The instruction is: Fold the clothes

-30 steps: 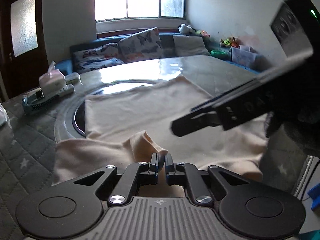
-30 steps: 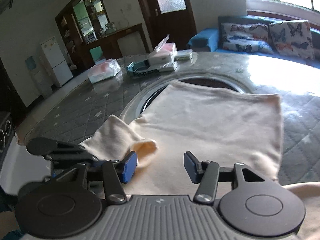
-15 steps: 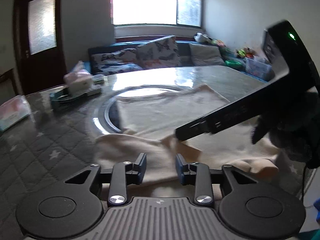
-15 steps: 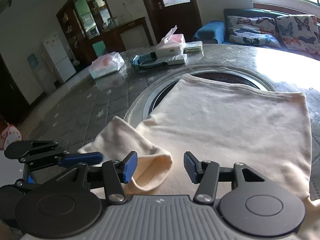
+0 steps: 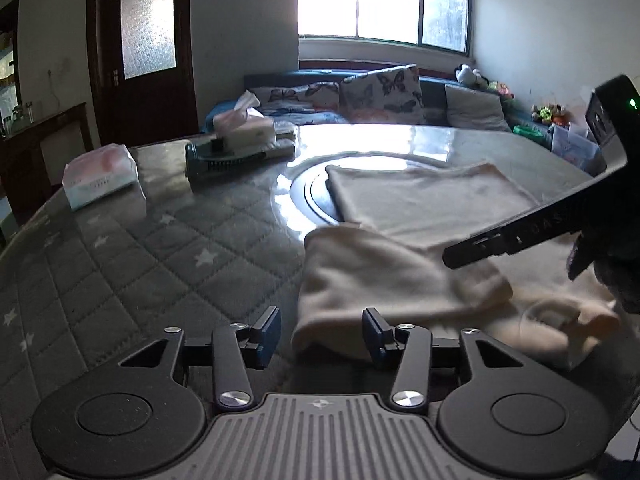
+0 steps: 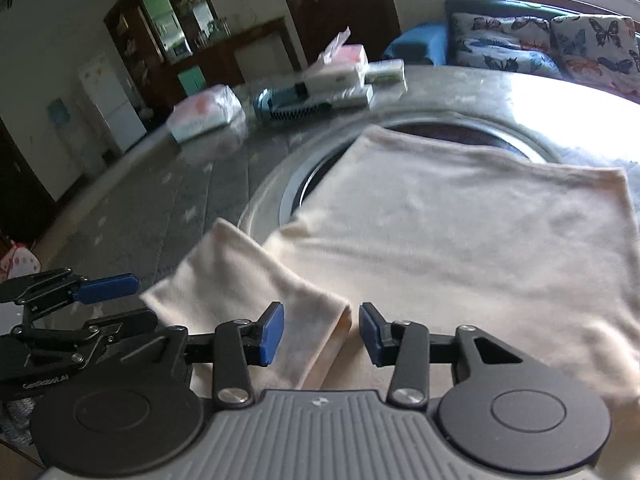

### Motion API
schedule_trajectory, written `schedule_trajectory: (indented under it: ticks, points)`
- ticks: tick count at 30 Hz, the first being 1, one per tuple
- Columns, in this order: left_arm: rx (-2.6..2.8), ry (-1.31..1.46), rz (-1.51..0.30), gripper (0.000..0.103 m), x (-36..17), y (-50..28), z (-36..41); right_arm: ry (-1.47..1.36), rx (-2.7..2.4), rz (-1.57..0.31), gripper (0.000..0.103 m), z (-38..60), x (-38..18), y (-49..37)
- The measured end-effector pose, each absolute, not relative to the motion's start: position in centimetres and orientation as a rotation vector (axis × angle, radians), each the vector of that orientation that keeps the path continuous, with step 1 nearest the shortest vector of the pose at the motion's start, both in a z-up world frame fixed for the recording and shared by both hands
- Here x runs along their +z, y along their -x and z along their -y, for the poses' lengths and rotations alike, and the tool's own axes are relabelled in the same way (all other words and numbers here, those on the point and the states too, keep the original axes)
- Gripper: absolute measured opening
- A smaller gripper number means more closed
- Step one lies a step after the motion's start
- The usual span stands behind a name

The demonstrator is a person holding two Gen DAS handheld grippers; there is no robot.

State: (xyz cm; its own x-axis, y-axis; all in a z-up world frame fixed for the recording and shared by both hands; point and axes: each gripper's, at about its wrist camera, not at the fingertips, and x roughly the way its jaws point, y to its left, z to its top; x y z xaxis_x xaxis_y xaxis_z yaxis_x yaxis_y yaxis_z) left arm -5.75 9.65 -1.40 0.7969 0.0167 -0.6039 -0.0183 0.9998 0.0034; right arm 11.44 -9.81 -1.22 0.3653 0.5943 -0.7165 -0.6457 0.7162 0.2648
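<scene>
Cream shirt (image 6: 460,240) lies flat on the quilted table (image 5: 132,264), one sleeve (image 6: 256,292) folded inward at its near left corner. Left gripper (image 5: 321,334) jaws wide, empty, at the sleeve's near edge. Right gripper (image 6: 321,334) jaws wide, empty, straddling the sleeve cuff. Farther left: wrapped tissue pack (image 5: 100,176), teal brush (image 5: 228,158), tissue box (image 5: 246,126). Far: sofa cushions (image 5: 380,94) below a bright window (image 5: 380,0).
</scene>
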Motion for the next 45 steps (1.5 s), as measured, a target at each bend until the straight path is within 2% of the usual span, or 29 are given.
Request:
schedule_trajectory:
  ticks: [2,4,5,6,11,20,25,31,42,45]
  points:
    - [0.014,0.000,-0.657,0.050,-1.8,5.9,-9.2,0.086,0.796,-0.888,0.027,9.6,-1.2,-11.2]
    - [0.010,-0.003,-0.659,0.051,-2.0,5.9,-9.0,0.109,0.794,-0.881,0.019,9.4,-1.0,-10.9]
    - [0.009,-0.004,-0.660,0.052,-2.0,5.8,-8.9,0.123,0.792,-0.873,0.010,9.3,-0.8,-10.7]
    - [0.007,-0.006,-0.661,0.054,-2.1,5.8,-8.8,0.132,0.791,-0.862,0.008,9.3,-0.5,-10.6]
    - [0.011,-0.027,-0.665,0.054,-2.4,5.5,-8.2,0.189,0.799,-0.755,0.006,9.6,2.5,-9.5]
    - [0.018,-0.096,-0.655,0.054,-2.5,5.3,-7.2,0.314,0.783,-0.477,0.006,10.7,11.6,-7.0]
    - [-0.002,-0.121,-0.647,0.054,-2.4,5.5,-6.6,0.358,0.733,-0.424,0.006,12.3,13.6,-6.4]
    - [-0.017,-0.153,-0.649,0.054,-2.3,5.7,-6.2,0.337,0.637,-0.532,0.006,15.4,10.7,-7.2]
    - [-0.017,-0.181,-0.669,0.055,-2.3,5.7,-6.3,0.232,0.574,-0.787,0.006,18.4,1.8,-8.4]
    - [-0.016,-0.181,-0.668,0.055,-1.8,5.7,-6.7,0.215,0.557,-0.823,0.010,19.0,0.6,-8.8]
